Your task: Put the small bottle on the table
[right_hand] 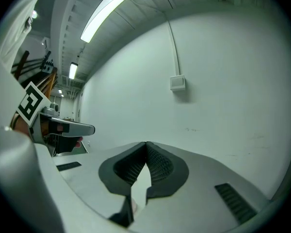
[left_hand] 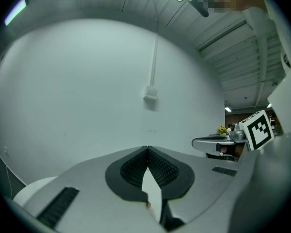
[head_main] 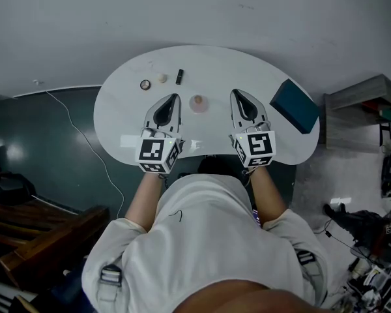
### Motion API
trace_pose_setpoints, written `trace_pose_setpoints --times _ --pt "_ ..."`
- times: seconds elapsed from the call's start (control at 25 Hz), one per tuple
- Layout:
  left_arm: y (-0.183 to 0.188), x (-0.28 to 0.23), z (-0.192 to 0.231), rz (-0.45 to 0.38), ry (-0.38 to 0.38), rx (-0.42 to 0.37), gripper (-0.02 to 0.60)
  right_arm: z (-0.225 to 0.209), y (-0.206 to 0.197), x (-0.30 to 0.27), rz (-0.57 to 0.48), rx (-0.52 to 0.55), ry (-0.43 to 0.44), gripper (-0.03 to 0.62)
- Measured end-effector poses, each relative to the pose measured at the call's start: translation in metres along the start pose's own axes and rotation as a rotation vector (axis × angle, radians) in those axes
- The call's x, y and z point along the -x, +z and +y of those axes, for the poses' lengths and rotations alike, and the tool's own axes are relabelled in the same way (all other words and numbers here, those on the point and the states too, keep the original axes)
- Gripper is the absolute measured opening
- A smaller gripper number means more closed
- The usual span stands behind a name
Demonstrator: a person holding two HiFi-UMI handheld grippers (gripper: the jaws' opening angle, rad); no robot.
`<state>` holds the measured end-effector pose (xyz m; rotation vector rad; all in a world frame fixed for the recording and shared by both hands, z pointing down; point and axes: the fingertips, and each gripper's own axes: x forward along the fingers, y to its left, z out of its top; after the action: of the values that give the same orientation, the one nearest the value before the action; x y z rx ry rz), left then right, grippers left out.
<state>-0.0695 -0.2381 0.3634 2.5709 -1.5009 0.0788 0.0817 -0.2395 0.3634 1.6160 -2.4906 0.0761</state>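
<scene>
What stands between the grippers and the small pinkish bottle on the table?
Nothing visible. The bottle stands on bare table between the left gripper and right gripper, both shut and empty. The other small items lie farther back.

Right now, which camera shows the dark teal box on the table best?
The head view: the dark teal box lies in full sight at the table's right end. Both gripper views face the wall and show none of it.
</scene>
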Motion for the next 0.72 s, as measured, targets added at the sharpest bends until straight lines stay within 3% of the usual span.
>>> trace_pose_setpoints --times 0.72 --pt "0.011 0.003 -0.008 -0.021 0.009 -0.034 0.012 -0.002 0.015 0.003 -0.020 0.022 0.000 -0.003"
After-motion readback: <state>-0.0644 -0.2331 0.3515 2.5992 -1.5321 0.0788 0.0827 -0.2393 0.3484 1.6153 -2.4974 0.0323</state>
